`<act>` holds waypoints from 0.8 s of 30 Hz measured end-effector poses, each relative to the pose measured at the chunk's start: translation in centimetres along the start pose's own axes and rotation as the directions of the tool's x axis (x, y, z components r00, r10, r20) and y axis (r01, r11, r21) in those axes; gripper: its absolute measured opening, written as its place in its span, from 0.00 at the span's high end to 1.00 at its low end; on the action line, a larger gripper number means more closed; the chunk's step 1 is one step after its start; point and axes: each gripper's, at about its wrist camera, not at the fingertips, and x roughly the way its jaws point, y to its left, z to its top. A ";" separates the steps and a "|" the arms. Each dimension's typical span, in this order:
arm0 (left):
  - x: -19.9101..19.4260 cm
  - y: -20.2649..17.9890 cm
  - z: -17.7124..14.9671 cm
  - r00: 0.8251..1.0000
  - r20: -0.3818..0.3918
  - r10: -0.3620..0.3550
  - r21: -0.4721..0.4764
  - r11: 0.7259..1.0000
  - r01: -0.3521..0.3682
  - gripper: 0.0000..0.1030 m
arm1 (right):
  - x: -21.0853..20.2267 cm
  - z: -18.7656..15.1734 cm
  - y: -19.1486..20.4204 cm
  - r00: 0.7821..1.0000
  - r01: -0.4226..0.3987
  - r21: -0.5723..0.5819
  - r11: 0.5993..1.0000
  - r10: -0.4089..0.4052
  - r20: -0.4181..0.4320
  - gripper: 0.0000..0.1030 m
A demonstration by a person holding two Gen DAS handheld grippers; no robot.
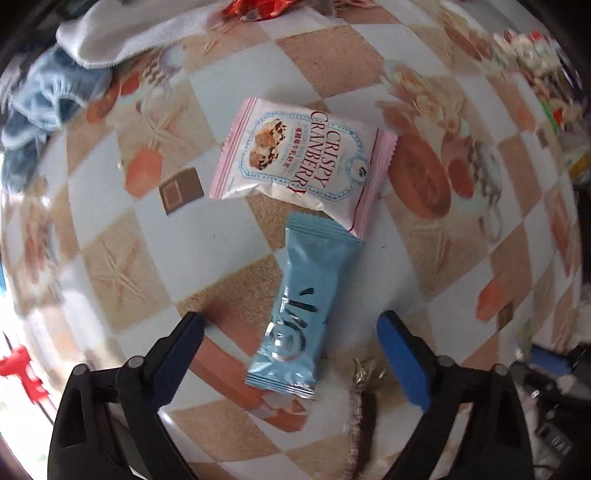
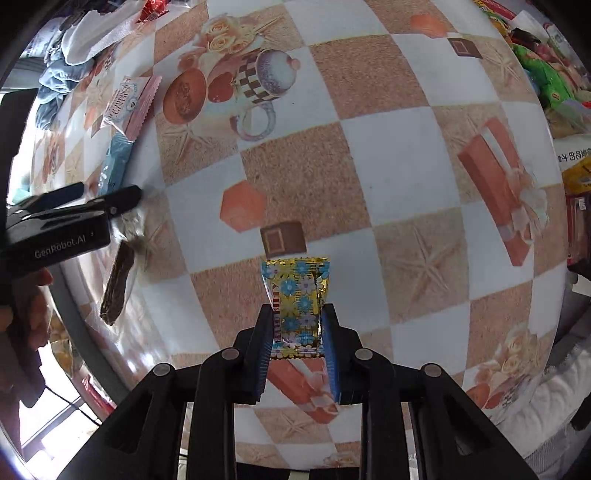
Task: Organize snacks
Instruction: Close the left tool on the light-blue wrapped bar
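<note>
My left gripper (image 1: 290, 319) is open, its fingers either side of a light blue snack packet (image 1: 306, 310) lying on the table. A pink Crispy Cranberry packet (image 1: 306, 158) lies just beyond, its corner overlapping the blue one. A dark bar in clear wrap (image 1: 364, 413) lies near the right finger. My right gripper (image 2: 297, 310) is shut on a gold candy packet with blue flowers (image 2: 297, 299), held above the table. In the right wrist view the left gripper (image 2: 107, 197) is at far left, next to the blue packet (image 2: 116, 162), the pink packet (image 2: 129, 101) and the dark bar (image 2: 118, 280).
The round table has a checkered printed cloth (image 2: 388, 155). Blue and white cloths (image 1: 74, 66) lie at the far left edge. A pile of snack bags (image 2: 554, 85) lies along the right edge. A red wrapper (image 1: 255, 9) lies at the far edge.
</note>
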 end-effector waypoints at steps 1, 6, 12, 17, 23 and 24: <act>-0.2 0.1 0.1 1.000 0.010 -0.002 -0.014 1.000 0.002 0.17 | -0.2 -0.2 -0.1 1.000 -0.005 0.000 1.000 0.005 0.001 0.74; -1.6 0.8 0.0 0.997 0.034 -0.065 -0.051 0.996 0.067 0.76 | -1.2 -0.4 -0.9 1.000 -0.014 -0.024 1.000 0.014 0.007 0.74; -3.8 1.3 -3.6 0.993 0.094 -0.071 -0.109 0.991 0.081 0.76 | -2.3 -2.0 -0.2 1.000 -0.018 -0.044 0.999 0.018 0.011 0.74; -6.8 0.1 -9.3 0.985 0.141 -0.096 -0.122 0.986 0.113 0.76 | -2.8 -4.0 1.0 0.999 -0.036 -0.070 0.997 0.036 -0.012 0.74; -9.5 -0.3 -16.0 0.980 0.170 -0.098 -0.140 0.983 0.123 0.76 | -3.5 -5.7 2.1 0.996 -0.080 -0.072 0.994 0.078 -0.033 0.74; -9.9 -0.2 -17.1 0.980 0.172 -0.098 -0.151 0.981 0.124 0.76 | -3.7 -5.7 2.1 0.996 -0.085 -0.071 0.994 0.083 -0.033 0.74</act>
